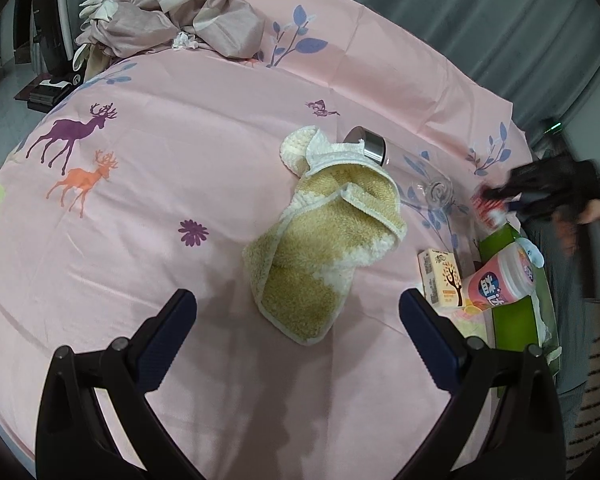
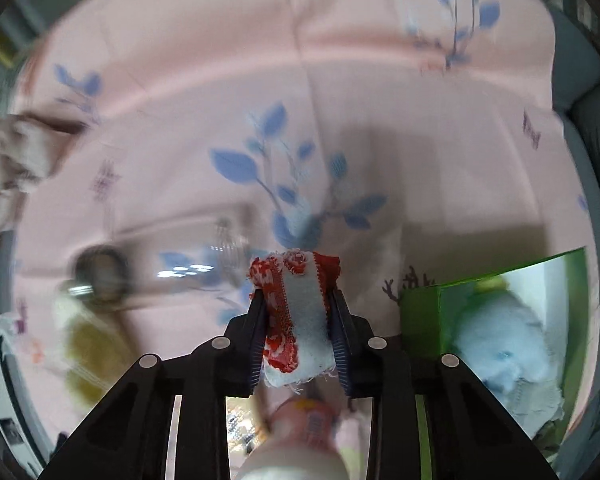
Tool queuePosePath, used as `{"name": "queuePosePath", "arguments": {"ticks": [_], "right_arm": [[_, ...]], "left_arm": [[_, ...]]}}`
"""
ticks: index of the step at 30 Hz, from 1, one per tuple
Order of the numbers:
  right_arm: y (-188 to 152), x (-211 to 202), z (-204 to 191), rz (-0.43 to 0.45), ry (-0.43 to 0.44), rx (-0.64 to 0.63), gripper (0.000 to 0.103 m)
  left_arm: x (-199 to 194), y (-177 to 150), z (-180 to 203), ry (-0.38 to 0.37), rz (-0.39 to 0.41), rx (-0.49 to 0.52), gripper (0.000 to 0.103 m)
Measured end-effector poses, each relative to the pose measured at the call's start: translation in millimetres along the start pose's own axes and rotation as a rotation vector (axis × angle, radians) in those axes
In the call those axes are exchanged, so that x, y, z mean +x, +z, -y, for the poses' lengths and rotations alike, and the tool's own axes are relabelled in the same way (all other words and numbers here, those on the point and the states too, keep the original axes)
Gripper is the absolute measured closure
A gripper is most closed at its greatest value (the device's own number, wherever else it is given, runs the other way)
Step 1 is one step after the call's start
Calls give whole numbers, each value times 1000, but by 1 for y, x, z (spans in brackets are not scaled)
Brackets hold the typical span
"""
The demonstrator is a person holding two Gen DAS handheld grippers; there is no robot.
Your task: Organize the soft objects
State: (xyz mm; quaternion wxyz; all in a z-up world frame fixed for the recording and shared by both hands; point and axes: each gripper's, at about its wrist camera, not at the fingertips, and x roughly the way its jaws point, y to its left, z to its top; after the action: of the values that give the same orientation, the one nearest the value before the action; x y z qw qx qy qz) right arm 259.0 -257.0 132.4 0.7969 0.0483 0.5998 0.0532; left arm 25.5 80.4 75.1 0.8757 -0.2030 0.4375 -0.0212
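Observation:
A crumpled yellow-and-white towel (image 1: 328, 240) lies on the pink bedsheet (image 1: 180, 200), just ahead of my left gripper (image 1: 296, 300). That gripper is open and holds nothing. My right gripper (image 2: 296, 300) is shut on a small rolled red-and-white cloth (image 2: 300, 320), with the pads pressing on both its sides. The left wrist view shows the same right gripper (image 1: 540, 188) as a blur at the sheet's right edge, with the red-and-white cloth (image 1: 488, 204) in it. Beside it stands an open green box (image 2: 420, 312) with a pale blue fluffy thing (image 2: 500, 344) inside.
A clear glass bottle (image 1: 404, 168) with a metal cap lies behind the towel. A juice carton (image 1: 440, 280) and a pink tub (image 1: 500, 280) sit by the green box (image 1: 516, 320). A heap of beige fabric (image 1: 172, 12) lies at the far edge.

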Motion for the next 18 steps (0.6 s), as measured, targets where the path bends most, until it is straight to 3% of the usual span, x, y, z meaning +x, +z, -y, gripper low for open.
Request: {"name": "queuePosePath", "arguments": {"ticks": [5,7,10,13,14,18], "right_arm": [[-30,-74,-29,163,113,-82,72],[-64,-101,-42,233,191,-128,72],[-111,-108,-61,270,272,-176,72],[-156,-89,-75,230,338,-202,72],[-180,-69,-83,176,368,-194,72],[-203,-33,-86,103,366,-165,72]], "left_arm": [[-1,-1,-2,15,8,-1,4],[-2,-2,-2,22,9,-2,5],[-3,-3,-4,32,11,-4,6],[-2,-3,-6,47,2,-7,9],[-2,-3,-7,47,-1,-9,10],[-3,-5,-7,50,-5,-12,11]]}}
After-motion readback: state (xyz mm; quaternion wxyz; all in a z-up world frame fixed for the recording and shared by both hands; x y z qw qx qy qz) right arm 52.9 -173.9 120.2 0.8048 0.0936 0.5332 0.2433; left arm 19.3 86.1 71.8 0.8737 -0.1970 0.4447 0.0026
